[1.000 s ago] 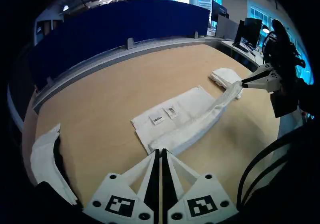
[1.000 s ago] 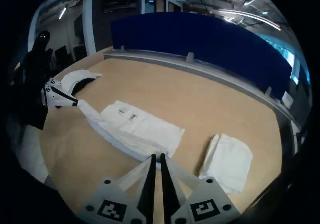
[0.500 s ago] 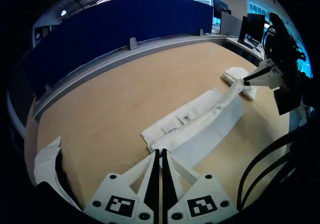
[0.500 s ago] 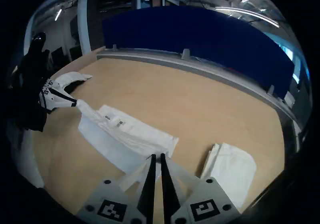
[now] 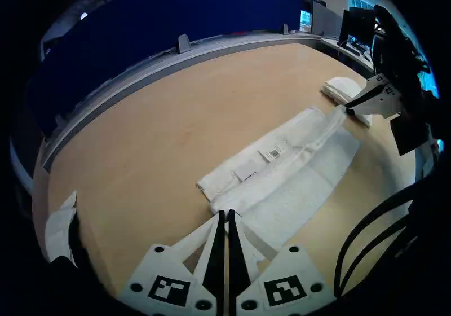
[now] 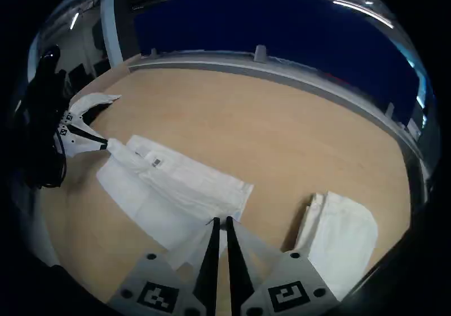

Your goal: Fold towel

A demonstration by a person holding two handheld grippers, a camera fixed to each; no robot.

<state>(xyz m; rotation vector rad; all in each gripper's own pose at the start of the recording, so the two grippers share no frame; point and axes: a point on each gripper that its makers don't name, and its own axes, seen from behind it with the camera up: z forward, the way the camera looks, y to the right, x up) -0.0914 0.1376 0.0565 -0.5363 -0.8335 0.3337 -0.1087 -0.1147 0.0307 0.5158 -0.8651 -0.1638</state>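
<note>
"Along the left edge of the light wooden tabletop (image 5: 146, 141), what is there?"

"In the left gripper view, a crumpled white cloth (image 5: 59, 234) sits at that edge. A dark blue partition (image 5: 169, 22) runs along the far side."

"And in the middle?"

"The left claw (image 5: 225, 217) sits low in the centre, its two white fingers pressed together on a near corner of the long white towel (image 5: 293, 169). From there the towel stretches away to the right, resting on the tabletop. Its far half is a doubled band with two small tags on top. Its near half lies flat in a single layer. A raised ridge runs lengthwise between the halves."

"Where does the ridge end?"

"At the right claw (image 5: 350, 109), which pinches the towel's other end with its fingers closed. Just beyond it lies a small folded white towel (image 5: 341, 86)."

"Does the right gripper view agree?"

"Yes. The right claw (image 6: 221, 225) grips cloth at its tips. The towel (image 6: 169, 186) spreads leftward to the left claw (image 6: 103, 144), and the folded white towel (image 6: 341, 237) lies to the right, apart."
</note>
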